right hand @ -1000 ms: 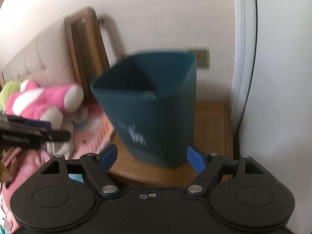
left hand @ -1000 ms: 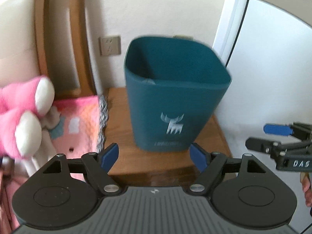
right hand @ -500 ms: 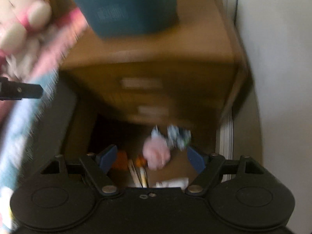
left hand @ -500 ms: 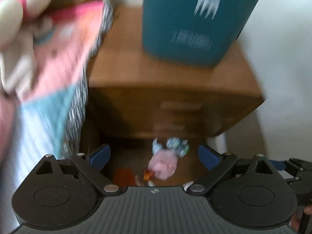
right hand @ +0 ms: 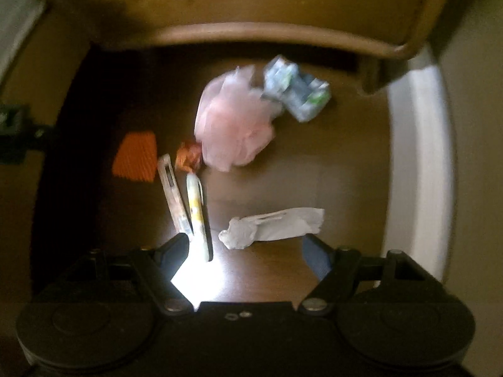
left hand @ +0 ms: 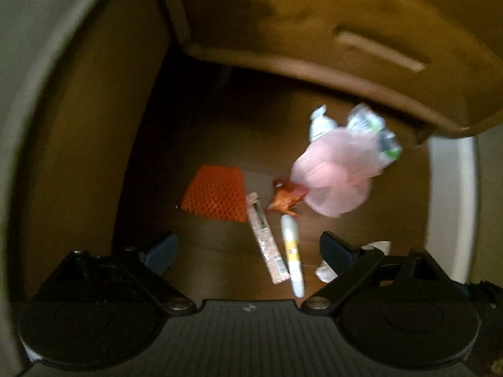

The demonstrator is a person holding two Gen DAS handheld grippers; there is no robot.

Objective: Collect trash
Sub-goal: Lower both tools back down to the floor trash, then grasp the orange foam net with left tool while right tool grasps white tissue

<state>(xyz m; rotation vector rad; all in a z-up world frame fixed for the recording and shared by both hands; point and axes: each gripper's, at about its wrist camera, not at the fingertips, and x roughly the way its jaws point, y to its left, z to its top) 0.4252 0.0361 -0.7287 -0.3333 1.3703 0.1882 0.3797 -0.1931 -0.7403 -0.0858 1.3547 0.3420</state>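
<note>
Trash lies on the dark wood floor in front of the nightstand. A crumpled pink plastic bag (left hand: 333, 176) (right hand: 232, 125) lies beside a crushed clear wrapper with green print (left hand: 374, 132) (right hand: 295, 94). An orange mesh piece (left hand: 215, 193) (right hand: 136, 157), a small orange wrapper (left hand: 284, 199) (right hand: 188, 157), a long flat wrapper (left hand: 267, 242) (right hand: 174, 194) and a white-yellow tube (left hand: 292, 254) (right hand: 198, 213) lie nearer. A white crumpled paper (right hand: 273, 227) lies just ahead of my open, empty right gripper (right hand: 246, 253). My left gripper (left hand: 251, 251) is open and empty above the tube.
The wooden nightstand's drawer front (left hand: 345, 31) (right hand: 251, 9) overhangs the far side of the trash. A white baseboard or door frame (left hand: 449, 204) (right hand: 421, 163) runs along the right. The bed base (left hand: 63, 110) closes off the left.
Both grippers have tilted down from the teal bin on the nightstand to the floor and moved closer to the trash. Both stay open.
</note>
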